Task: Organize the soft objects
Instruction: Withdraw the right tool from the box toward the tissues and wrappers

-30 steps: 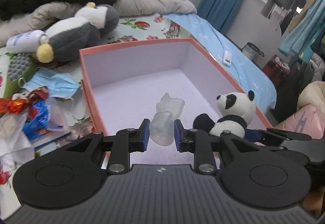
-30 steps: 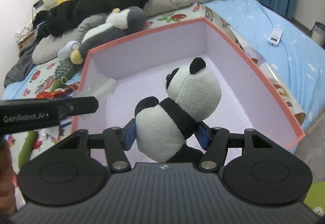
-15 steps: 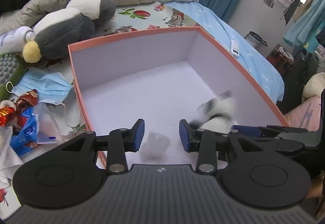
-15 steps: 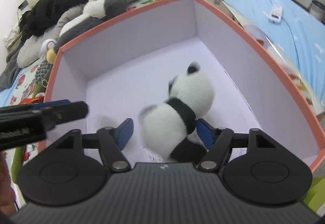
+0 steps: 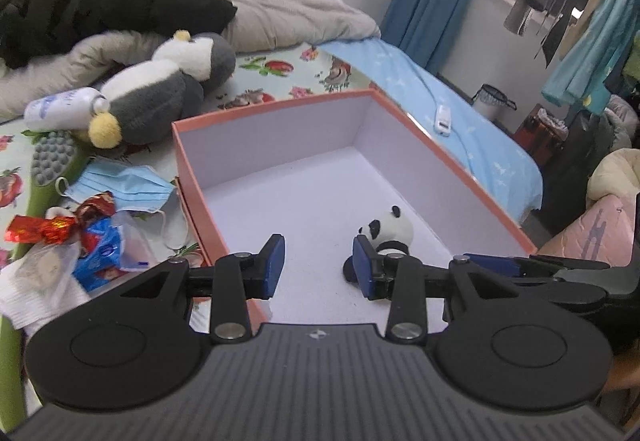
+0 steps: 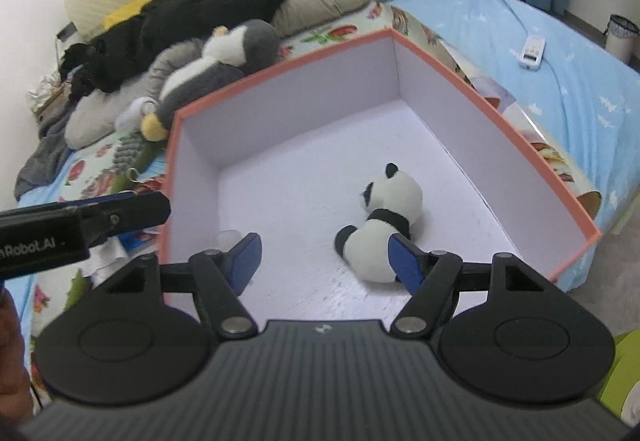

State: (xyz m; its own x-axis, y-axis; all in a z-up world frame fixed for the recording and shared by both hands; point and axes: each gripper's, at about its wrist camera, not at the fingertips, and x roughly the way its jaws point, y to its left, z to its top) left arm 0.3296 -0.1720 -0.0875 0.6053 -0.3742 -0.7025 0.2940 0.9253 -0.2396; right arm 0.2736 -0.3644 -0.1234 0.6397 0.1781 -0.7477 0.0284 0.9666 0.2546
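Observation:
An orange box with a pale lilac inside (image 5: 188,169) (image 6: 520,129) sits on the bed. A small panda plush (image 6: 384,221) lies on its side on the box floor; it also shows in the left wrist view (image 5: 388,231). My right gripper (image 6: 324,261) is open and empty just above the near end of the box, the panda by its right finger. My left gripper (image 5: 318,265) is open and empty over the box's near left edge. A small translucent white object (image 6: 228,237) peeks out behind the right gripper's left finger, on the box floor.
A grey and white penguin plush (image 5: 160,89) (image 6: 216,69) lies beyond the box. Left of the box are a blue face mask (image 5: 120,189), candy wrappers (image 5: 60,225), a white bottle (image 5: 60,109) and a green massager (image 5: 52,161). Black clothing (image 5: 100,9) and a grey blanket (image 5: 288,9) lie behind. A remote (image 5: 443,119) is on the blue sheet.
Both grippers opened and pulled back. The right let go of the panda, which now lies in the box. The left let go of the translucent white object, which dropped into the box.

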